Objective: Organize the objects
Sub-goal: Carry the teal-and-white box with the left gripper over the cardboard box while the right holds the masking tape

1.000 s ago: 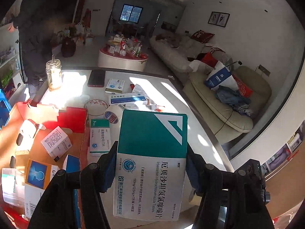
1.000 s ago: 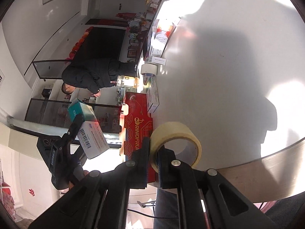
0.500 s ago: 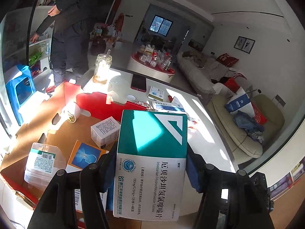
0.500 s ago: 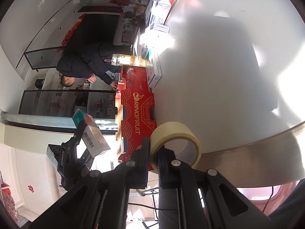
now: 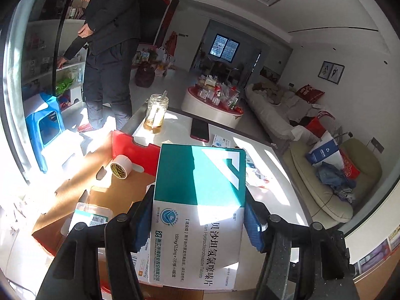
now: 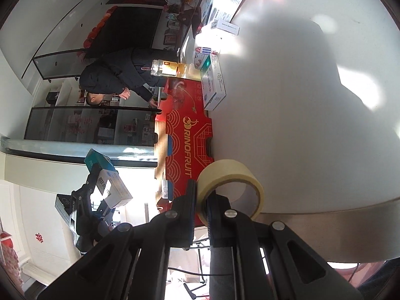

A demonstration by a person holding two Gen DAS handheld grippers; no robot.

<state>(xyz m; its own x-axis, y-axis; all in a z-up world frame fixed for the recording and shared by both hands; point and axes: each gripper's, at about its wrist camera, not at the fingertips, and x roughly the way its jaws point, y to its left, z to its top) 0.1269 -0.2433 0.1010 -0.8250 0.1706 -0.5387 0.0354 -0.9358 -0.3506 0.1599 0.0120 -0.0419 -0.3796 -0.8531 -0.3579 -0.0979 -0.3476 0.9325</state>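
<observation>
Over red carton (image 5: 130, 147), already part-filled: left gripper (image 5: 197, 222) clamped on medicine box (image 5: 200, 200), right gripper (image 6: 201, 200) pinching tape roll (image 6: 232, 175); several boxes (image 6: 213, 82) left on table (image 6: 300, 100).

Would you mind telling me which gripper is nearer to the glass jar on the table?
Hard to call; probably the left. The left gripper, holding a medicine box over the red cardboard box, faces the glass jar. The right gripper, holding a tape roll, sits at the table's edge.

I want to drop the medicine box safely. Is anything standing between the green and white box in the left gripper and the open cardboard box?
Nothing visible blocks it. The medicine box hangs over the cardboard box, whose brown floor is bare ahead; the tape roll lies further back.
</observation>
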